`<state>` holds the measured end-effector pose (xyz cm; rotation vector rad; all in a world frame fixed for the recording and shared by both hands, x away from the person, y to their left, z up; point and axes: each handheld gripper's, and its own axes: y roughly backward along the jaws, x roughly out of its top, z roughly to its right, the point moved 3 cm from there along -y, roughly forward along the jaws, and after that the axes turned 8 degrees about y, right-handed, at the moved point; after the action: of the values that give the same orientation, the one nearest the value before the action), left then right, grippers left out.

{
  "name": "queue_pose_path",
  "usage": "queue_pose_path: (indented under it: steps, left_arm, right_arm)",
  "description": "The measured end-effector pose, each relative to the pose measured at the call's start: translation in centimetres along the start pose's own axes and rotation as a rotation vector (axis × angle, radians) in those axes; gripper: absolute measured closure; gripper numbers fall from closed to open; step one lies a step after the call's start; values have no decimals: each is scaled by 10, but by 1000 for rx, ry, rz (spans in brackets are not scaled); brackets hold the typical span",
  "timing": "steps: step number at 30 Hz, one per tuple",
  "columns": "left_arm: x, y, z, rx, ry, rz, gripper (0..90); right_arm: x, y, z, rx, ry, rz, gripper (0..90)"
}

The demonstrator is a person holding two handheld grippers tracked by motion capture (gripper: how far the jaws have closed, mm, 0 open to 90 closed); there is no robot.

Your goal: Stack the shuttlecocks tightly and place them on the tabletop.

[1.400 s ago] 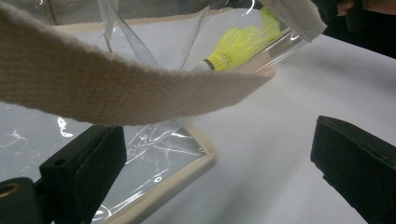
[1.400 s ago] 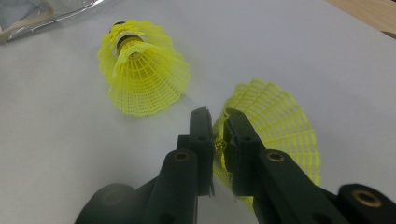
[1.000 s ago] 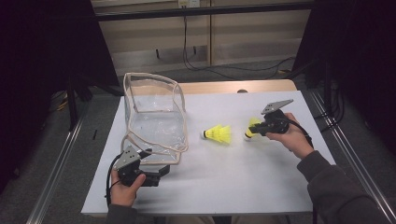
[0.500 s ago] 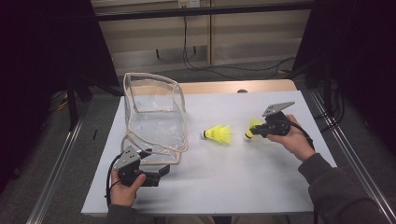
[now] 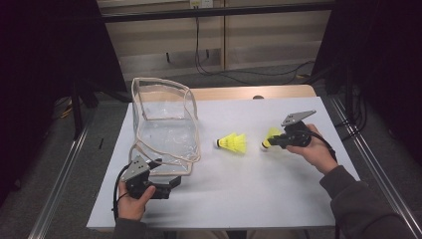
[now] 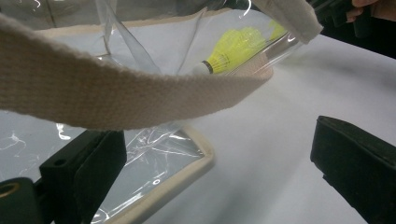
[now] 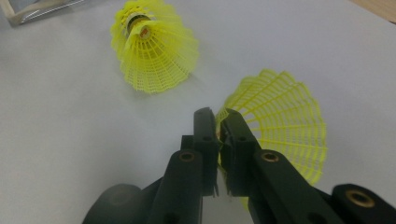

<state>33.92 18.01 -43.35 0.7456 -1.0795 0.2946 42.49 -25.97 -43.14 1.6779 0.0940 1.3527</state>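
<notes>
Right gripper (image 5: pixel 272 143) is pinched on a yellow shuttlecock's (image 7: pixel 280 126) skirt rim. The clear bag (image 5: pixel 164 124) lies toward nine o'clock, past the second shuttlecock (image 5: pixel 233 143) on the worktop (image 5: pixel 249 189). Left gripper (image 5: pixel 171 184), jaws spread, rests at the bag's near edge.

White worktop (image 5: pixel 234 199), wooden edge exposed at 12 o'clock. A clear bag (image 5: pixel 164 124) with cream webbing trim stood at 10 o'clock. One yellow shuttlecock (image 5: pixel 233 143) lay on its side near the centre; a second shuttlecock (image 5: pixel 269 138) rested at 3 o'clock, well apart from the bag.
</notes>
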Motion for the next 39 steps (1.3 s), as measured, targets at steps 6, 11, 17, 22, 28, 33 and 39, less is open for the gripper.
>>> queue_pose_path:
  steps: [6, 11, 17, 22, 28, 33, 39]
  left_arm:
    - [0, 0, 0, 1, 1, 1, 36]
    - [0, 0, 0, -1, 1, -1, 36]
    - [0, 0, 0, 0, -1, 0, 36]
    - [0, 0, 0, 2, 0, 2, 36]
    - [0, 0, -1, 3, -2, 3, 36]
    - [0, 0, -1, 3, -1, 2, 36]
    - [0, 0, -1, 3, -1, 4, 36]
  right_arm:
    - [-3, -1, 0, 3, -3, -14, 862]
    - [-6, 0, 1, 4, -7, -13, 868]
    - [-7, 1, -1, 10, -4, -17, 881]
    - [-8, 1, -1, 6, -3, -15, 883]
    - [-11, 2, -1, -3, -9, 6, 886]
    - [-9, 5, -1, -5, -19, 40, 887]
    - [-7, 4, -2, 0, -30, 70, 886]
